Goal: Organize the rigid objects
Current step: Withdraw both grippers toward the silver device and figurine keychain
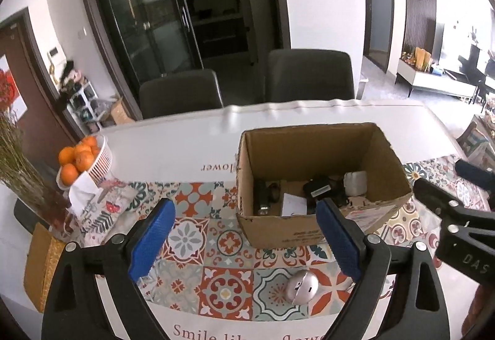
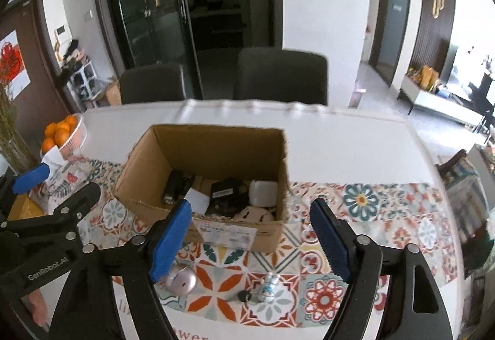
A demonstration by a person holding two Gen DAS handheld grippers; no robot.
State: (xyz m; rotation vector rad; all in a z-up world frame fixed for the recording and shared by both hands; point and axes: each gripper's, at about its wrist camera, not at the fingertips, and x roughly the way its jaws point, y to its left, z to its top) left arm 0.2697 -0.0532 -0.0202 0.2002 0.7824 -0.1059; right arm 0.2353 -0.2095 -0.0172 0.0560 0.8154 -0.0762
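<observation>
An open cardboard box (image 1: 312,231) (image 2: 238,235) stands on the patterned tablecloth and holds several items, among them a black device (image 1: 321,188) (image 2: 225,191) and a white case (image 1: 355,182) (image 2: 263,193). A silver round mouse-like object (image 1: 301,287) (image 2: 181,279) lies on the cloth in front of the box. A small white-and-blue figurine with a keyring (image 2: 267,289) lies to its right. My left gripper (image 1: 244,235) is open and empty, above the cloth near the box. My right gripper (image 2: 250,235) is open and empty, in front of the box.
A white basket of oranges (image 1: 82,160) (image 2: 62,131) and a tissue pack (image 1: 89,194) sit at the table's left. Two dark chairs (image 1: 309,74) (image 2: 281,77) stand behind the far edge. A vase of dried stems (image 1: 27,179) stands far left.
</observation>
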